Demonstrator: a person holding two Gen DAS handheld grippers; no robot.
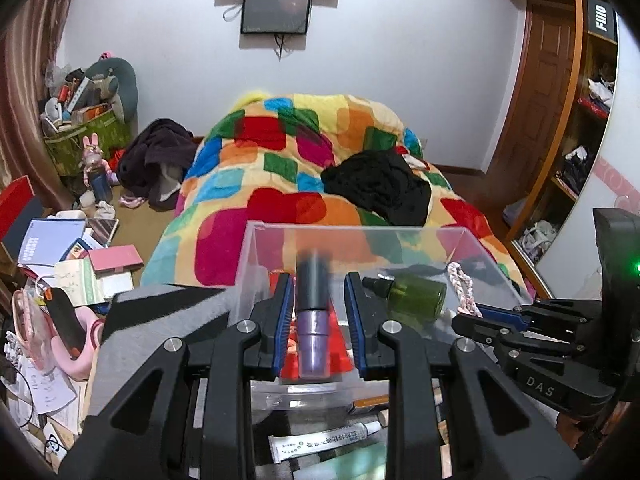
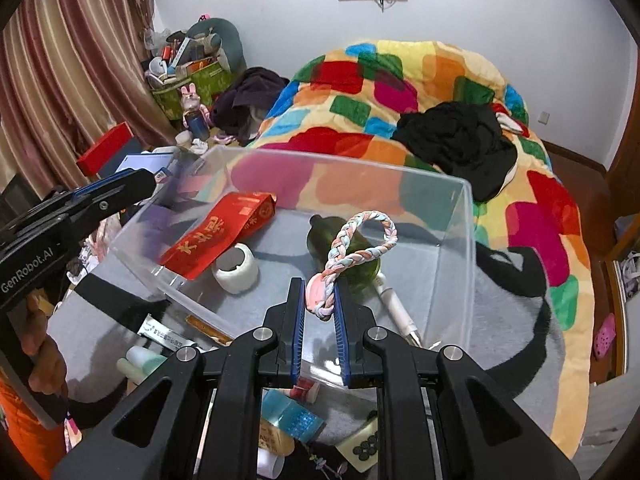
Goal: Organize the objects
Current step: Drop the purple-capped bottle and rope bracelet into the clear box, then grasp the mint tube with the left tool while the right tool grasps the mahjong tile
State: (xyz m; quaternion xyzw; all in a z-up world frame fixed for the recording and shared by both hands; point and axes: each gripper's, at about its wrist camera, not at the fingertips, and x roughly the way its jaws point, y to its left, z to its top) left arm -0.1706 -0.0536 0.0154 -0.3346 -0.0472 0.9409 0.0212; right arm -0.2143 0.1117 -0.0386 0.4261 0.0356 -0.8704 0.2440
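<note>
A clear plastic bin (image 2: 452, 240) stands on a grey furry surface; it also shows in the left wrist view (image 1: 256, 256). It holds a red packet (image 2: 216, 236), a white tape roll (image 2: 236, 268), a green bottle (image 2: 352, 264) and a white tube (image 2: 396, 308). My left gripper (image 1: 316, 280) is open over the bin; a blurred purple bottle with a dark cap (image 1: 314, 320) sits loose between its fingers. My right gripper (image 2: 320, 284) is shut on a braided pastel rope loop (image 2: 352, 252), held over the bin above the green bottle.
Loose tubes, tape and small boxes (image 2: 288, 416) lie on the grey surface in front of the bin. A bed with a colourful blanket (image 2: 440, 92) and black clothes (image 2: 460, 140) lies behind. Books and clutter (image 1: 72, 264) fill the left. Wooden shelves (image 1: 580, 140) stand at the right.
</note>
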